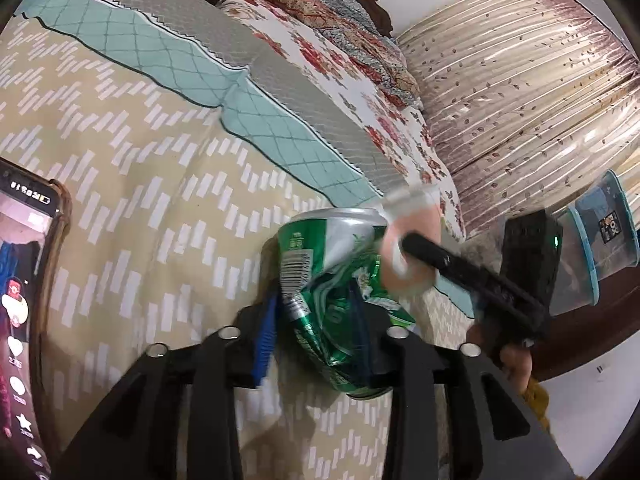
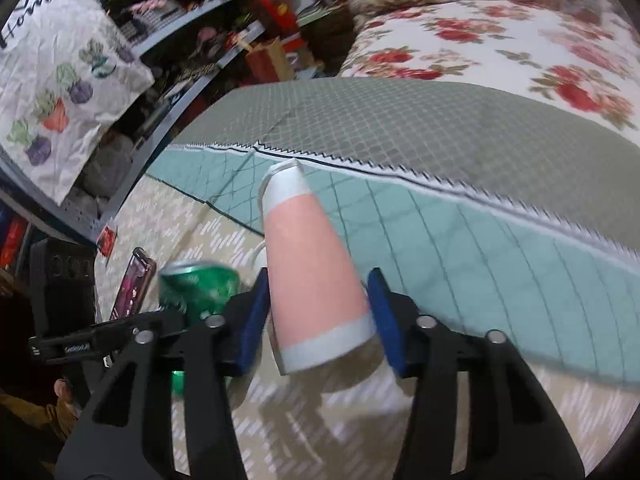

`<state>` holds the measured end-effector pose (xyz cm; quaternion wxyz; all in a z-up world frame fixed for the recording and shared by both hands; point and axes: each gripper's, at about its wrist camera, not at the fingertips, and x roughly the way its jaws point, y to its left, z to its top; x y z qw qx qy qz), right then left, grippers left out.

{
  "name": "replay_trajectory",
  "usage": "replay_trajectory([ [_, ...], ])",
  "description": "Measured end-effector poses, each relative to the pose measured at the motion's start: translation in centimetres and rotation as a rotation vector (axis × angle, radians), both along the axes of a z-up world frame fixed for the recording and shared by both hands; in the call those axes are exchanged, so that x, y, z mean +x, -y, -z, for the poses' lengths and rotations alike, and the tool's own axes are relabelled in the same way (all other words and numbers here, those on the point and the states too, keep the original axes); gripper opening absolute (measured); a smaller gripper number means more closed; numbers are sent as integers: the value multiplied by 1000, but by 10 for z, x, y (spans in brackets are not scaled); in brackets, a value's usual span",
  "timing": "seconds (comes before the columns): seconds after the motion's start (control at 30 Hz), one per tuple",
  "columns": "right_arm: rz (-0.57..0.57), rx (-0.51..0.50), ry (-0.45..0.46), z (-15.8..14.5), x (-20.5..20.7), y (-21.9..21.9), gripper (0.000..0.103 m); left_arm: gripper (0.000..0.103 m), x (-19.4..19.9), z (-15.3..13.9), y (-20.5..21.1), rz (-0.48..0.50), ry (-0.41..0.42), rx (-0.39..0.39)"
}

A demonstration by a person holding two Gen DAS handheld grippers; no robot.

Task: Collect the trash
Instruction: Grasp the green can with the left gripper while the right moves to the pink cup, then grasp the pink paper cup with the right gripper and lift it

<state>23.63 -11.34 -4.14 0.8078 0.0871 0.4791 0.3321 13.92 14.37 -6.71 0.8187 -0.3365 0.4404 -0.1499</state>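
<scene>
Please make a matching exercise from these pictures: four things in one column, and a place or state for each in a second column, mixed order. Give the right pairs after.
Things
1. crushed green can
2. pink paper cup
3. phone
4. pillow with red flowers

Places or states
A. lying on the bed cover, screen lit
B. between the fingers of the right hand-held gripper
C. at the head of the bed
D. gripped by the left hand-held gripper

Pairs: 1-D, 2-B, 3-A, 4-C
</scene>
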Motion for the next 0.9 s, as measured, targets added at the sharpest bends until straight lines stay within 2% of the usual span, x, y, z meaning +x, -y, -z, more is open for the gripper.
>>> replay_trajectory([
  [0.1, 54, 32, -1, -1, -20, 16, 45, 55, 0, -4, 8, 15, 23, 16],
  [0.17, 95, 48, 18, -6, -29, 26, 44, 60, 2, -6, 13, 22, 33, 29],
  [0.37, 164, 9, 88, -16, -36, 28, 44, 61, 5, -6, 16, 16, 20, 16],
  [0.53, 133, 13, 97, -16, -33, 18, 44, 58, 1, -7, 16, 10, 19, 29],
  [0.63, 109, -4, 88, -10, -36, 14, 44, 45, 0, -6, 19, 13, 12, 48],
  [0.67, 106, -17, 83, -6, -40, 14, 44, 29, 0, -6, 20, 12, 9, 62],
  [0.73, 128, 4, 73, -5, -47, 17, 44, 28, -2, -8, 24, 30, 19, 61],
  [0.9, 207, 39, 59, 0, -81, 52, 44, 13, -14, -26, 51, 132, 92, 44],
])
